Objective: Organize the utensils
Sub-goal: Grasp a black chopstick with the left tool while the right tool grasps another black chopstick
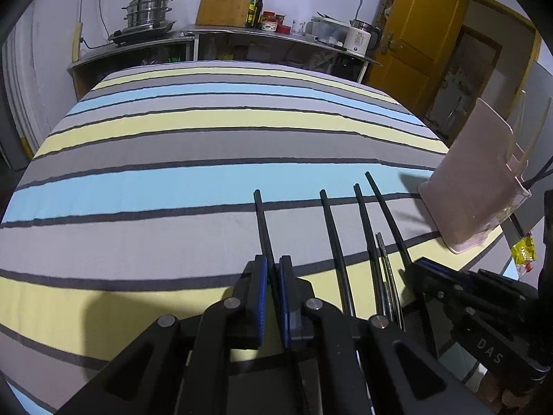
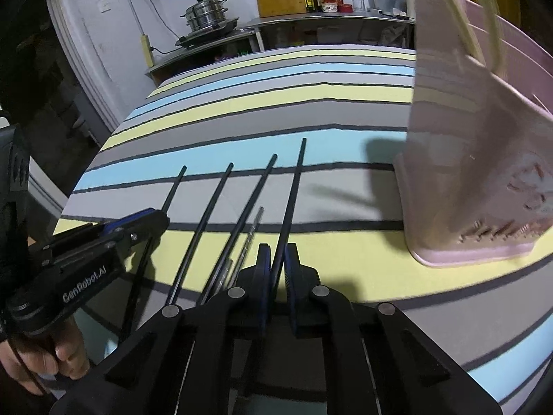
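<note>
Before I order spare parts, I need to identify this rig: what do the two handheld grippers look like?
Both are matte black linkage grippers with round silver pivot pins and blue pads inside the fingers. The left gripper shows white "GenRobot.AI" lettering on its side in the right wrist view. The right gripper shows embossed "DAS" on its body in the left wrist view. A thin black cable runs by the bare hand holding the left one.

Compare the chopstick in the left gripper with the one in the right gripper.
The left gripper clamps the leftmost black chopstick, which lies apart from the row. The right gripper clamps the rightmost black chopstick, the one nearest the pink utensil holder, and its far tip reaches farthest across the striped cloth. Both are long, thin and black, point away from the person, and sit between shut jaws.
</note>
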### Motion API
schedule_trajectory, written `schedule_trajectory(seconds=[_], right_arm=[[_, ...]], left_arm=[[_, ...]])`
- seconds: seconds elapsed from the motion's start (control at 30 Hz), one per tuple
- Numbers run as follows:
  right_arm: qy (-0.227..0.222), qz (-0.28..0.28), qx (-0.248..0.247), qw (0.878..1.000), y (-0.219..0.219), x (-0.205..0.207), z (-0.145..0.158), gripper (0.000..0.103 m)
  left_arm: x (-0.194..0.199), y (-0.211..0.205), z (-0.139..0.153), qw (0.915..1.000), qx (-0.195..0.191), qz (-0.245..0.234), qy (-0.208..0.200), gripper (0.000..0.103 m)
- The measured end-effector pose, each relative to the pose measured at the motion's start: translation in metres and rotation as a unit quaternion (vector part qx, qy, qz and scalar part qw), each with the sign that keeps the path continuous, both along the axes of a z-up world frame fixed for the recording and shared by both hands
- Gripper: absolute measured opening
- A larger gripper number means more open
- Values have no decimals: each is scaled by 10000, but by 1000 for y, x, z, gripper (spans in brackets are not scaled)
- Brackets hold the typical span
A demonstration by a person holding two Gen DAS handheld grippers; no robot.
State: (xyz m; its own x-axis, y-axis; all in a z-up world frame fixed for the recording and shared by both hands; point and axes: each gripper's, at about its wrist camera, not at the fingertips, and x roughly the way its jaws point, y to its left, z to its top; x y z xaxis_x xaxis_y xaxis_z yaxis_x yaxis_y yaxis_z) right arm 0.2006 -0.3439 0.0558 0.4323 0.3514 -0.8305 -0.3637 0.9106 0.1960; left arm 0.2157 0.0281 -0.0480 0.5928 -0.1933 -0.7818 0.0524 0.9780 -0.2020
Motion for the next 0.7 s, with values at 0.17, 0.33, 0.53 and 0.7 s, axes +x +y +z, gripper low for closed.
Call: schedule_trajectory(seconds=[0.17,0.33,0.53,0.7], right_arm=[[13,-40,36,10000,-15,-17,1,7],[29,-130,34,9999,-32,-39,3,7],[78,-190,-27,9998,-45,-59,6,7],[152,-91,-107,9998,-47,-63,8,8]], left_arm=[[-16,5,0,10000,-57,19,1,6],[-35,11,0,9999,-130,52,40,6],[-62,19,1,9996,-199,103,144,5],[-80,22,2,9996,-189,127,176,5]])
